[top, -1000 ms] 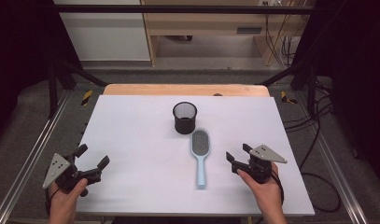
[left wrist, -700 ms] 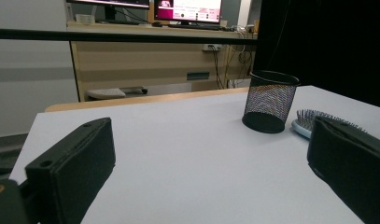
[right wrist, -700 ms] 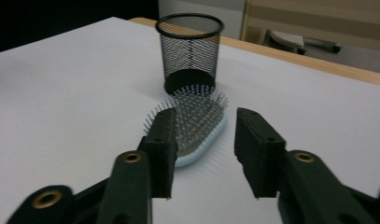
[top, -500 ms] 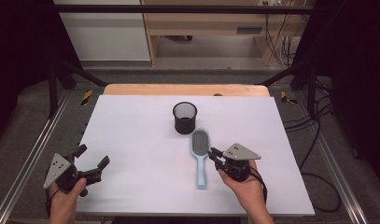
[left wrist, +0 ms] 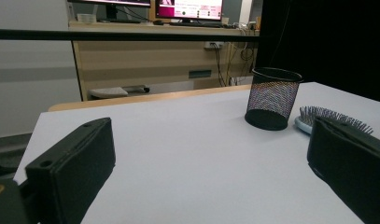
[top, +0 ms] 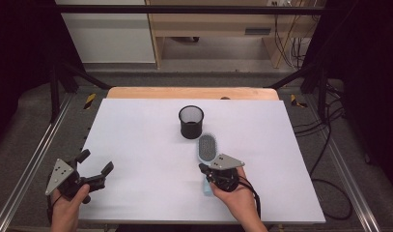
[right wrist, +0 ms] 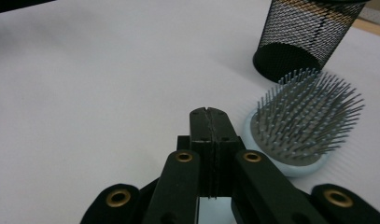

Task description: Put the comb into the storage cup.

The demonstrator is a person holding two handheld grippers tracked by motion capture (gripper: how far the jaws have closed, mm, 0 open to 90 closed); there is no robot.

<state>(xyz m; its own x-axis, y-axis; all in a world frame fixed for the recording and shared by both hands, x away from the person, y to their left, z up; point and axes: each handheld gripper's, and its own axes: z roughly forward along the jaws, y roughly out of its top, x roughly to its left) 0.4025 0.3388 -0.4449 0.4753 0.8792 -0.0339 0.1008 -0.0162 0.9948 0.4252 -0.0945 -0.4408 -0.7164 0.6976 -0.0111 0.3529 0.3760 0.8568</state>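
On the white table [top: 136, 140], the hairbrush [top: 207, 147] lies bristles up just in front of the black mesh cup [top: 191, 121], its pale blue handle running back toward me. A second ago my right gripper [top: 209, 170] stood off to the right of the brush with its jaws apart; it has since moved left and now sits over the handle. In the right gripper view the jaws are pressed together, and a sliver of pale blue shows beneath them, so I judge them clamped on the handle, though the contact itself is hidden. The bristle head [right wrist: 300, 119] sits just right of the jaw tips, with the cup [right wrist: 309, 32] beyond it. I judge the grasp step complete; lifting the brush toward the cup comes next. My left gripper [top: 93, 166] has not moved: it rests near the table's front left corner, jaws wide apart, holding nothing.
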